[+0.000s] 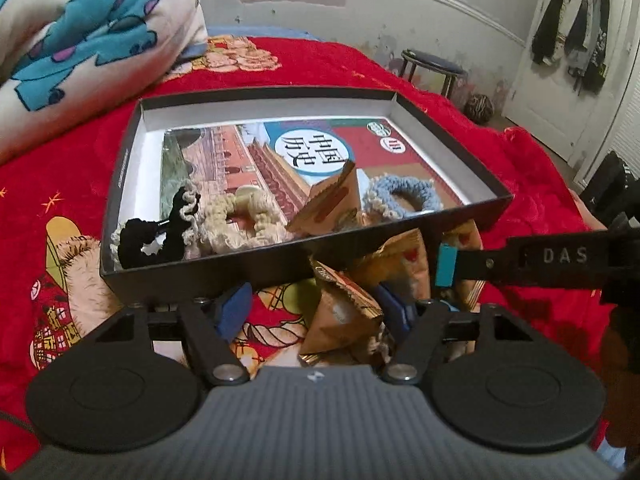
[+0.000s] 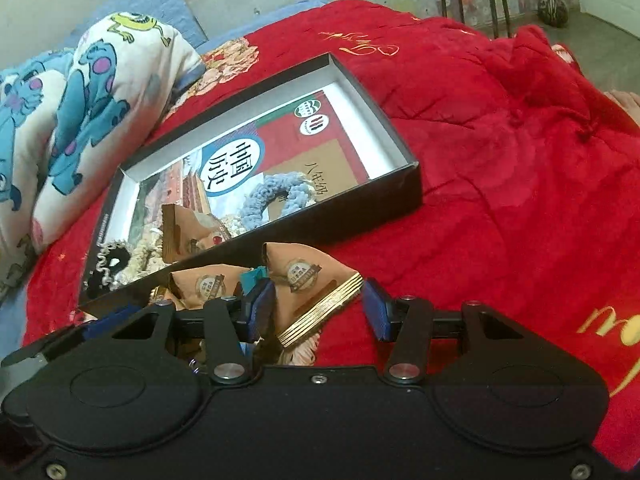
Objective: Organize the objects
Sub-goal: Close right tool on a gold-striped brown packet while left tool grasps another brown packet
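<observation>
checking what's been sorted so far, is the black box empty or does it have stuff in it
Not empty. The black box has no lid on and holds a book, crocheted scrunchies and one brown packet.

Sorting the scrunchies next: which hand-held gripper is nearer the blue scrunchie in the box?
Hard to call; the right hand-held gripper looks slightly nearer. Both sit outside the box's near wall among snack packets; the left hand-held gripper is further toward the black scrunchie's end than the blue scrunchie.

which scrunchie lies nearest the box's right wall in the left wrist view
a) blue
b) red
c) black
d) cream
a: the blue scrunchie lies in the box toward its right wall, with the cream scrunchie and black scrunchie further left.
</observation>
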Motion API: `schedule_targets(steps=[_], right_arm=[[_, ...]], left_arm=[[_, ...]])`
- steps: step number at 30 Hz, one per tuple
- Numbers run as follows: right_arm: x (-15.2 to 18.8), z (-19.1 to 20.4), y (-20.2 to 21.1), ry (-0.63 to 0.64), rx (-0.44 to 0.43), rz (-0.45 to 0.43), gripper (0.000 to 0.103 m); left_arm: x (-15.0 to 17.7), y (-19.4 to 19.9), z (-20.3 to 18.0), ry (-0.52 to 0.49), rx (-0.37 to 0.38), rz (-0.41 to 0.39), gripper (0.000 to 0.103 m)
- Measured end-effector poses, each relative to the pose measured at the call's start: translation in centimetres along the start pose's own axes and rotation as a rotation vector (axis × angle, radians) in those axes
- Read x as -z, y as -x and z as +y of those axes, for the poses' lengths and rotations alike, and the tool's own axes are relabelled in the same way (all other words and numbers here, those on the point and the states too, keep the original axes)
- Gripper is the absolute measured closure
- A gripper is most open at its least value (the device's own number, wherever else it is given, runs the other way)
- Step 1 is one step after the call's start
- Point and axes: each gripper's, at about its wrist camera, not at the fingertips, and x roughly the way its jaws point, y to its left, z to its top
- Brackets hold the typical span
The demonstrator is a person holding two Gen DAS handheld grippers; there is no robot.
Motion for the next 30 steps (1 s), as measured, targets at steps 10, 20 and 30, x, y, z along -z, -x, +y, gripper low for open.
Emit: schedule_targets(steps=[10,20,30], right_arm=[[0.1,-0.7,-1.1,-0.086,-0.029,-0.014,0.056],[0.9,-1.5,-1.5,-0.182,-0.063,-0.070,0.061],[2.0,-2.8,-1.3,-0.288,-0.102,-0.130,0.064]], left_arm=[[0.6,-0.1,-0.2,0.007,0.084,0.005,0.068],[0.7,-0.6,-0.3,0.033,0.082,-0.001,0.069],[1.7,-0.2,-0.4,0.044,0.065,-0.055,0.069]])
